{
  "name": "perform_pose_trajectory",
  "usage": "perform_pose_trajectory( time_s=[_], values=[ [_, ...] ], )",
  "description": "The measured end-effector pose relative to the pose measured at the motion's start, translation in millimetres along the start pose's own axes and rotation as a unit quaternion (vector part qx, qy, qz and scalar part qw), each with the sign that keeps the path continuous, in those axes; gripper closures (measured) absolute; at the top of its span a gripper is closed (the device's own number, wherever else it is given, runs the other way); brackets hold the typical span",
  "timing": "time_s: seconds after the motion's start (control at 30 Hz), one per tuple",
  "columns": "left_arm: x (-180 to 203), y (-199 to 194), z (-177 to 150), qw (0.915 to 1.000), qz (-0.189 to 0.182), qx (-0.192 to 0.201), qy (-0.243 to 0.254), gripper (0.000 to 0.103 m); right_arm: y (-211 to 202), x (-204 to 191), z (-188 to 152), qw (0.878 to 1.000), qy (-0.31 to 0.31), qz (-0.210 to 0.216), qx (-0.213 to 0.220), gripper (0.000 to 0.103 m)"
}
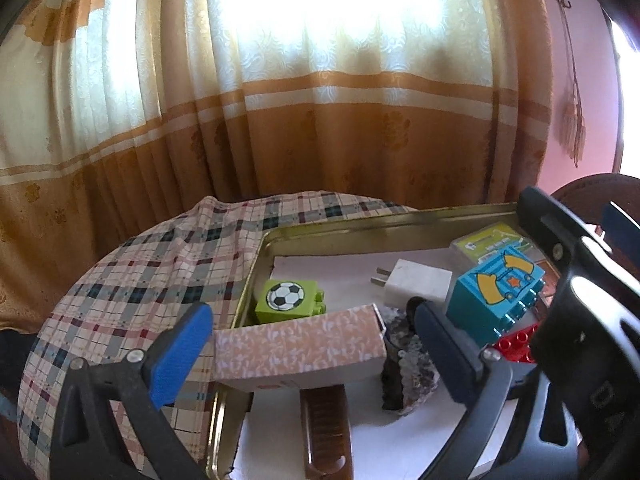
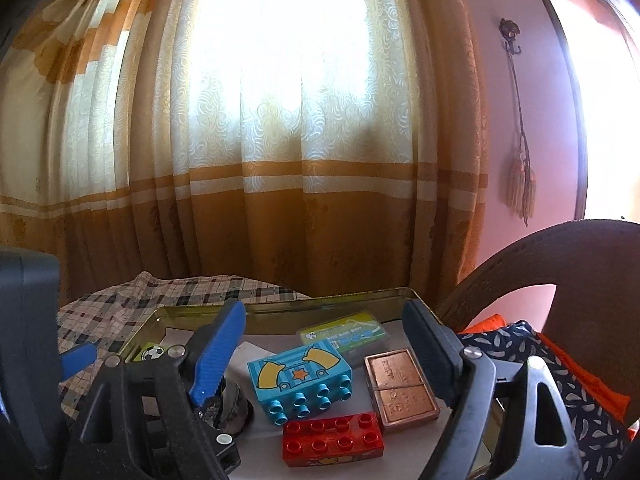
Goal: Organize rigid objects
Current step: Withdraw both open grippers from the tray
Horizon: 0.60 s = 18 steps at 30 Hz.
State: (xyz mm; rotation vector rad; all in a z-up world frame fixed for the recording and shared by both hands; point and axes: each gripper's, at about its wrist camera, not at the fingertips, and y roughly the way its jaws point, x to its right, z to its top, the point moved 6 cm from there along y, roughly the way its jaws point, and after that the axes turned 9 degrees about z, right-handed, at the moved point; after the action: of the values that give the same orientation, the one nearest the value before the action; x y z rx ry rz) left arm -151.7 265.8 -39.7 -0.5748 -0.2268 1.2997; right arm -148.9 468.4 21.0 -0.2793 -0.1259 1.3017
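A shallow gold-toned metal tray [image 1: 344,226] with a rolled rim and a white paper liner fills the lower right of the left wrist view, resting on a plaid tablecloth [image 1: 132,276].

The left gripper [image 1: 310,342] is spread wide with nothing clamped; its ribbed blue pads [image 1: 180,354] stand clear on either side of a peach cardboard box [image 1: 300,350]. The box is rectangular, printed with a pale leaf pattern, and lies tilted over the tray's left rim, low in the frame.

Beyond it, against the tray's left wall, sits a lime green toy brick [image 1: 290,298] with a football printed on its upper face. A white plug adapter [image 1: 416,284] with two metal prongs lies flat near the middle. A rough, dark, glittery stone [image 1: 404,380] sits beside the box, and a brown plastic comb [image 1: 326,432] lies under it at the bottom edge.

In the right wrist view the right gripper [image 2: 334,354] is also released, jaws wide apart above the tray [image 2: 320,300]. Between them lie:
- a glossy teal studded brick [image 2: 300,376] on its side, with yellow and orange star print;
- a red studded brick [image 2: 334,442], just below it;
- a copper-coloured embossed tin [image 2: 402,386], to the right;
- a clear plastic case with a green label [image 2: 346,332], toward the far rim.

A cream and ochre curtain [image 2: 280,140] hangs behind.
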Motion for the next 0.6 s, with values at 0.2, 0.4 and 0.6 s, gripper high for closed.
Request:
perform_pose_trajectory(
  time_s=[0.2, 0.4, 0.6],
  values=[
    [-7.5, -2.5, -2.9, 0.9999, 0.007, -0.002, -0.009, 0.0, -1.6, 2.5, 0.6, 1.0, 0.006, 0.001, 0.004, 0.019],
    [-17.8, -7.1, -10.6, 0.9997, 0.014, -0.014, -0.013, 0.0, -18.8, 6.8, 5.2, 0.999, 0.014, -0.007, 0.044, 0.019],
    [-32.8, -8.5, -19.1, 0.9966, -0.027, -0.065, -0.042, 0.0, -44.5, 18.9, 5.7, 0.996, 0.061, -0.014, 0.069, 0.013]
  ],
)
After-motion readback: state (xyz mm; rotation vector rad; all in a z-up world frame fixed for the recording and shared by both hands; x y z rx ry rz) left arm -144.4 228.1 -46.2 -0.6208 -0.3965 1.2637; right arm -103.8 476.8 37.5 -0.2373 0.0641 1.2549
